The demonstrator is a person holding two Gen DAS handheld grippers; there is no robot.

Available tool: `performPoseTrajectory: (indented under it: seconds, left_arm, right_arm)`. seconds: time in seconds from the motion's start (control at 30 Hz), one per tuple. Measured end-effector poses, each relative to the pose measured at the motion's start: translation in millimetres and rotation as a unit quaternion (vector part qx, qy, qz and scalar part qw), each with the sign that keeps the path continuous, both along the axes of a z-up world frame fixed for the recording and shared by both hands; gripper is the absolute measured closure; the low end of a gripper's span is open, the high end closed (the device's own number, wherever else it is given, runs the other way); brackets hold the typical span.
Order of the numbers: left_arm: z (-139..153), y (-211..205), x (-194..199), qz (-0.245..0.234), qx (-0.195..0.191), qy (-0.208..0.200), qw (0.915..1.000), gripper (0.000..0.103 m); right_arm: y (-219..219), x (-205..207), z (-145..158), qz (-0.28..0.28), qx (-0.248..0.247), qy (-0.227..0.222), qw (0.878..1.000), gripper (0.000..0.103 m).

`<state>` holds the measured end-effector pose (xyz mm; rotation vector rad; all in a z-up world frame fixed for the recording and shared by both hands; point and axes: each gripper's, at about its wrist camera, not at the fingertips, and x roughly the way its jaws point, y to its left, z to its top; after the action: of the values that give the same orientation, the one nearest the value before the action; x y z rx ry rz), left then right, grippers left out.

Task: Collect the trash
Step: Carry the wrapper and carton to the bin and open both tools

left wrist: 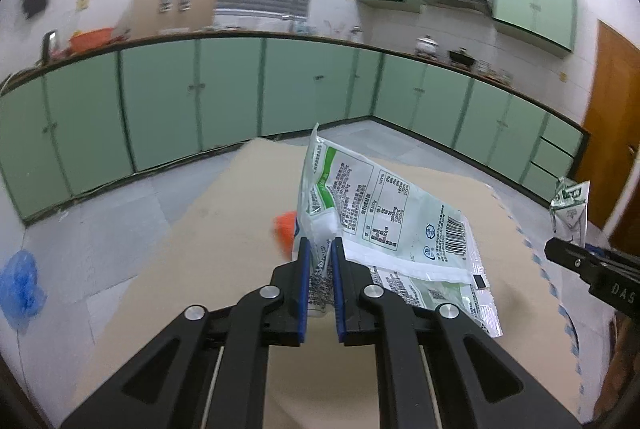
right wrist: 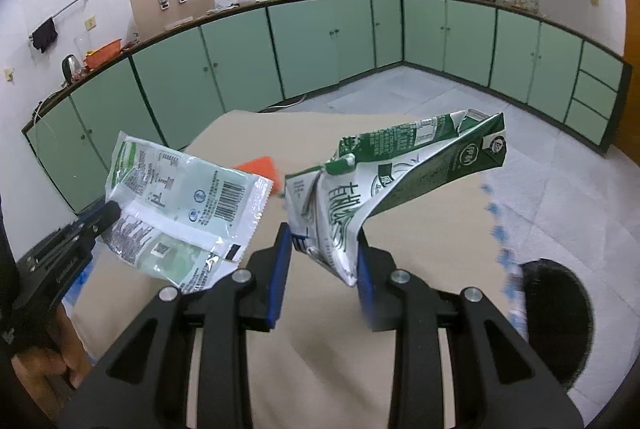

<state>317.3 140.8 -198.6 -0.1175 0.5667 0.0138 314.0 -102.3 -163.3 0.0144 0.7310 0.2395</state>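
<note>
Crinkly snack wrapper (left wrist: pixel 372 213) pinched in left claw (left wrist: pixel 320 249), squashed green milk carton (right wrist: pixel 384 189) pinched in right claw (right wrist: pixel 320 241), both up above tan worktop (right wrist: pixel 420 241). Best carried slowly, squeezed tight, over to black bin (right wrist: pixel 556 317).

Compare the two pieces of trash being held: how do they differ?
The wrapper is a flat, pale, thin plastic bag with a barcode; the carton is dark green, crushed and bulkier. The left gripper pinches the wrapper; the right gripper grips the carton wider. Both hang above the table.
</note>
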Motion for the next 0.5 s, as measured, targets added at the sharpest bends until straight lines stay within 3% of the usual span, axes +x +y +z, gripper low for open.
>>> performPoseTrajectory:
  seconds: [0.23, 0.5]
  left_arm:
    - [1, -96, 9, -0.085, 0.000, 0.012, 0.9963, 0.093]
    - [-22, -247, 42, -0.209, -0.003, 0.056, 0.9762, 0.092]
  right_arm:
    - [-119, -28, -12, -0.065, -0.017, 0.007, 0.998, 0.074]
    - [-252, -39, -61, -0.149, 0.000, 0.049, 0.988, 0.074]
